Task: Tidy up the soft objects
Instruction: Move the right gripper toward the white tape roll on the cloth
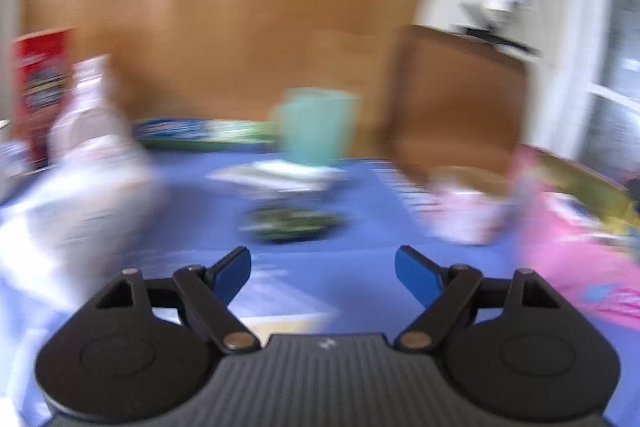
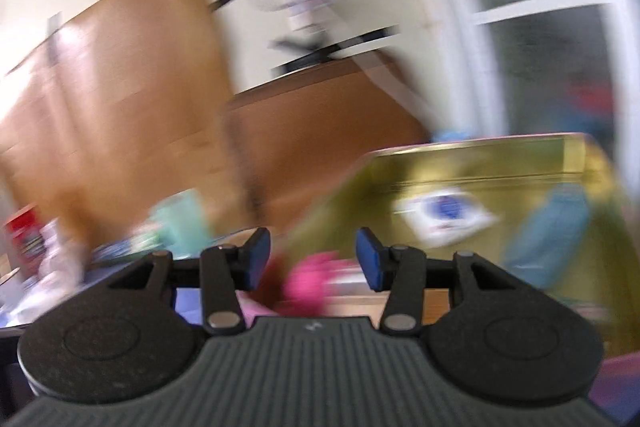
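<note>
Both views are blurred by motion. My left gripper (image 1: 322, 273) is open and empty above a blue table surface (image 1: 360, 267). Ahead of it lies a dark green soft object (image 1: 294, 223). A pale pink-white soft object (image 1: 466, 213) lies to the right, next to a pink cloth (image 1: 568, 255). A white soft heap (image 1: 80, 187) sits at the left. My right gripper (image 2: 309, 257) is open and empty, with a pink soft thing (image 2: 308, 283) below the gap. A gold-green box (image 2: 500, 195) stands just beyond it to the right.
A teal cup (image 1: 316, 125) stands at the back of the table, also in the right wrist view (image 2: 182, 223). A red box (image 1: 40, 83) stands at the far left. Wooden panels (image 1: 240, 7) rise behind the table. A flat white item (image 1: 280, 175) lies mid-table.
</note>
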`<action>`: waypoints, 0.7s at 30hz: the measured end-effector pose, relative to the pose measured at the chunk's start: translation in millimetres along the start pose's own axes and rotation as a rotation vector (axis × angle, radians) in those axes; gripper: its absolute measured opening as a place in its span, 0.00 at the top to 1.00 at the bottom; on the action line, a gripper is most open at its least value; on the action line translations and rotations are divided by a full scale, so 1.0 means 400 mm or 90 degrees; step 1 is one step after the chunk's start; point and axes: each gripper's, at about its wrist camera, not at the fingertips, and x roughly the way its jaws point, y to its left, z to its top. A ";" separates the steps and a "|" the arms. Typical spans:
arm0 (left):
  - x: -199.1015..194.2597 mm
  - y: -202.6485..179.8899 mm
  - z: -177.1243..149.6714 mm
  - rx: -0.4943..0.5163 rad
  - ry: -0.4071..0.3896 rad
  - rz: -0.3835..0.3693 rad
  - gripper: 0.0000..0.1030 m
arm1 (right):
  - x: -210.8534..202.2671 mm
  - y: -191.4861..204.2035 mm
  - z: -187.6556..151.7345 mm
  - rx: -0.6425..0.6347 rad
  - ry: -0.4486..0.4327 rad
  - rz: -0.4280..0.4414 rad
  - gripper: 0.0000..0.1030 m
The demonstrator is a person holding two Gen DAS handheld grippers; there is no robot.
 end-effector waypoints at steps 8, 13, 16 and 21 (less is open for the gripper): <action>-0.010 0.219 -0.025 -0.143 -0.036 0.058 0.21 | 0.349 0.262 0.001 -0.066 0.173 0.134 0.44; -0.026 0.176 -0.023 -0.094 -0.094 0.061 0.20 | 0.595 0.420 -0.023 -0.137 0.254 0.127 0.40; -0.023 0.171 -0.023 -0.088 -0.095 0.055 0.20 | 0.690 0.493 -0.039 -0.226 0.279 0.117 0.15; -0.023 0.200 -0.025 -0.127 -0.088 0.046 0.18 | 0.805 0.462 -0.036 -0.148 0.361 0.110 0.11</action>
